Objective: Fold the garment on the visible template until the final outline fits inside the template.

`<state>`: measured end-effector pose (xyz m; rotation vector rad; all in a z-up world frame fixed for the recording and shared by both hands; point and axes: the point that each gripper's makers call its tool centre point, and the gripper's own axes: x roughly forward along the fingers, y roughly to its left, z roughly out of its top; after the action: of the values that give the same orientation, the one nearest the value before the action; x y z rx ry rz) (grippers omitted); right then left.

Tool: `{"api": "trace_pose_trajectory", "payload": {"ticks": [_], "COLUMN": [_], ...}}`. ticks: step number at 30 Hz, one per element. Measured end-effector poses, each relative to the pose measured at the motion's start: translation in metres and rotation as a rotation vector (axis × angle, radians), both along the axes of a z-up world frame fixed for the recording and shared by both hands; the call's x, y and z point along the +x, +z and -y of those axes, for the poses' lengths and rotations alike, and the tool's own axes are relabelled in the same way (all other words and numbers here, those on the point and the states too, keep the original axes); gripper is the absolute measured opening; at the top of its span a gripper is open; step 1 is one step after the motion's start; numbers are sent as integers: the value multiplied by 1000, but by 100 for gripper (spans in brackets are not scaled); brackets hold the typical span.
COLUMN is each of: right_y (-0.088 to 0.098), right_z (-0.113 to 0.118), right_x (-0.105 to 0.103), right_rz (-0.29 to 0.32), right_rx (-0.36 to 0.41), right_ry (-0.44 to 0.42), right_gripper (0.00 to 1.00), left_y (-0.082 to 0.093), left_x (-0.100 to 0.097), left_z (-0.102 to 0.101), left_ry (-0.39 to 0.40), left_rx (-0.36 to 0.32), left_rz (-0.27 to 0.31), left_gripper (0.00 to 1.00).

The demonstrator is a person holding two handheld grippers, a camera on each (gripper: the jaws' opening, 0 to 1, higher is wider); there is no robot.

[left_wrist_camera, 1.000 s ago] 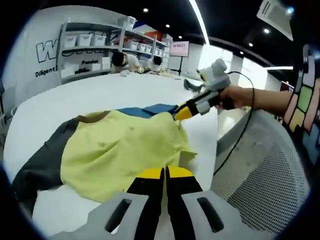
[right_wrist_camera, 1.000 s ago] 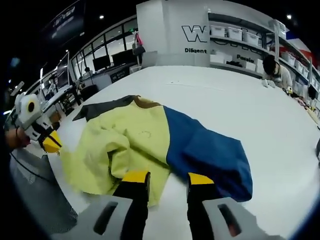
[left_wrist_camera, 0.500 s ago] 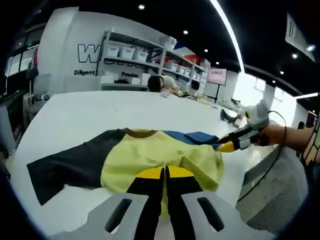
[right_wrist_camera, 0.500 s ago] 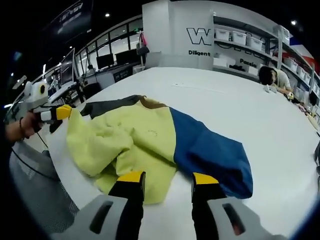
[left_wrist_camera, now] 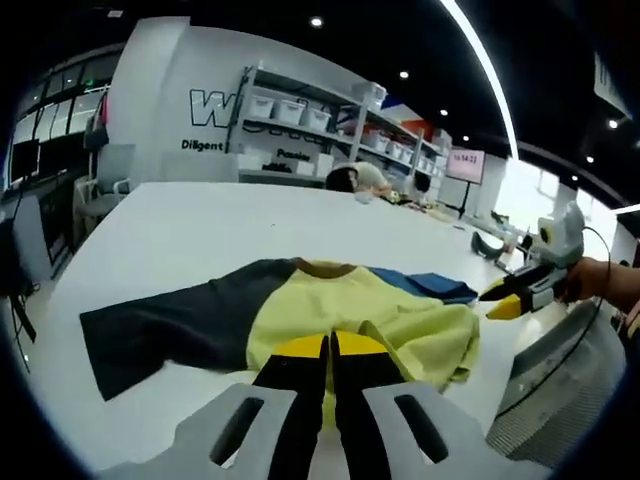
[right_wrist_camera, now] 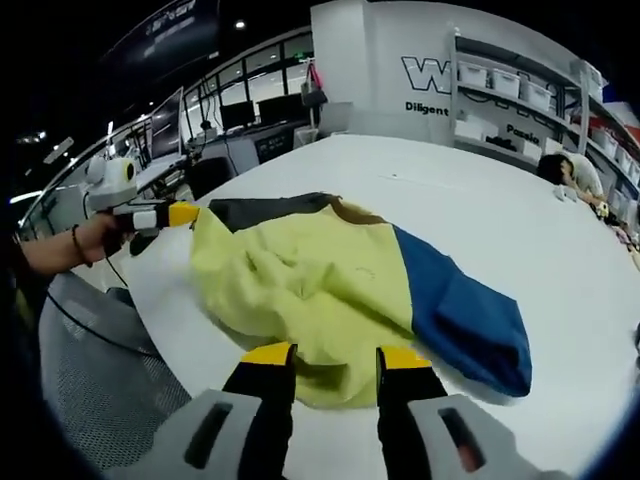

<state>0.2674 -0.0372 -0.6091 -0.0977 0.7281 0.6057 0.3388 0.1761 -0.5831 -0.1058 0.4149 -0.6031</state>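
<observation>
Since 1 s ago: L gripper (right_wrist_camera: 182, 212) has dragged yellow edge outward, so yellow, blue and dark-grey fabric garment (right_wrist_camera: 330, 285) lies wider on white table (right_wrist_camera: 480, 215). L jaws pinched tight on yellow hem. R gripper (right_wrist_camera: 335, 358) jaws apart, holding nothing, near-edge fabric between tips. Step, by my read: spreading flat before 1st fold. Template outline not visible. Next: R needs to clamp hem, pull taut w/ L.

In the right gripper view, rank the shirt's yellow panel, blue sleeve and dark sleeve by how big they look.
1. yellow panel
2. blue sleeve
3. dark sleeve: it lies farther from the camera and looks partly covered, so its true size is unsure.
</observation>
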Motion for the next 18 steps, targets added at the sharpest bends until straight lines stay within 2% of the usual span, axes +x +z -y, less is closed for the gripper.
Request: {"api": "trace_pose_trajectory", "payload": {"ticks": [1,2,6,8,10,15,17,18], "right_y": [-1,-5,-14,-19,-26,-44,-49,-51], "right_z": [-2,-8,-16,-23,-27,-31,-34,-34], "right_x": [-2,-7,-11,-17,-20,-15,-12,-11], "right_rz": [-4,-21,-58,-97,-120,-154,-181,-184], "right_rx": [-3,-16,-22,-11,-35,-67,-31,-37], "right_ry": [7,41,68,104,127,127,107,108], "right_gripper": [24,24,22,20,21,21,22,22], "left_y": [5,8,11,16,25,25,26,26], "left_x": [1,2,3,2,1,1,2,2], "left_z": [1,0,-1,-1,1,0,-2,-3], "left_ry": [-2,8,19,36,24,27,32,33], "left_rx": [-10,-14,-10,-38,-61,-37,-42,-43], "left_rz": [22,26,36,31,61,67,72,72], "left_gripper": [0,0,0,0,0,0,0,0]}}
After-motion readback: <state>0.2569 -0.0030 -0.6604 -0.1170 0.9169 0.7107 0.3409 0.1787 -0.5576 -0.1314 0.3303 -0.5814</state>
